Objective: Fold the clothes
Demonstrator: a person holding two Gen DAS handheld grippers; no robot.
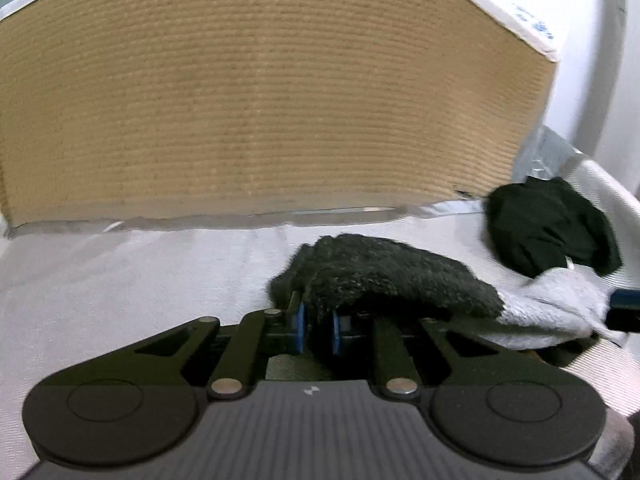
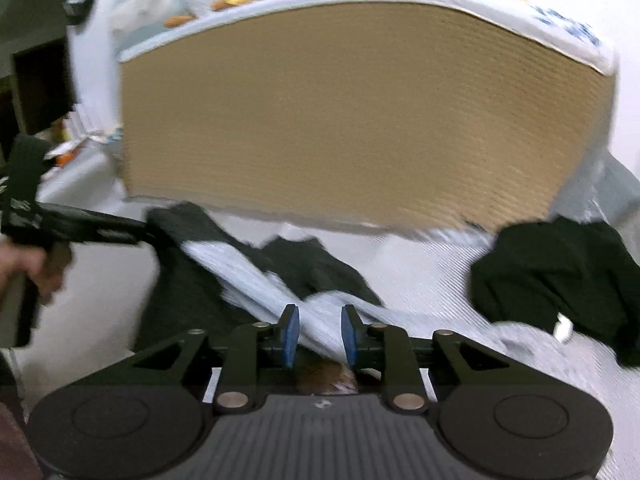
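Note:
A fuzzy garment, dark grey (image 1: 384, 276) at one end and white (image 1: 560, 308) at the other, lies stretched over the white bedding. My left gripper (image 1: 318, 326) is shut on its dark end, with the fabric bunched between the blue pads. In the right wrist view, which is motion-blurred, the garment's white band (image 2: 248, 280) runs between the blue pads of my right gripper (image 2: 320, 336), which looks closed on it. The left gripper (image 2: 146, 226), held by a hand (image 2: 24, 264), grips the garment's far dark end.
A tall tan woven box (image 1: 280, 100) (image 2: 360, 120) with a white rim stands close behind the garment. A crumpled black cloth (image 1: 548, 228) (image 2: 560, 272) lies to the right. White textured bedding (image 1: 120, 280) spreads to the left.

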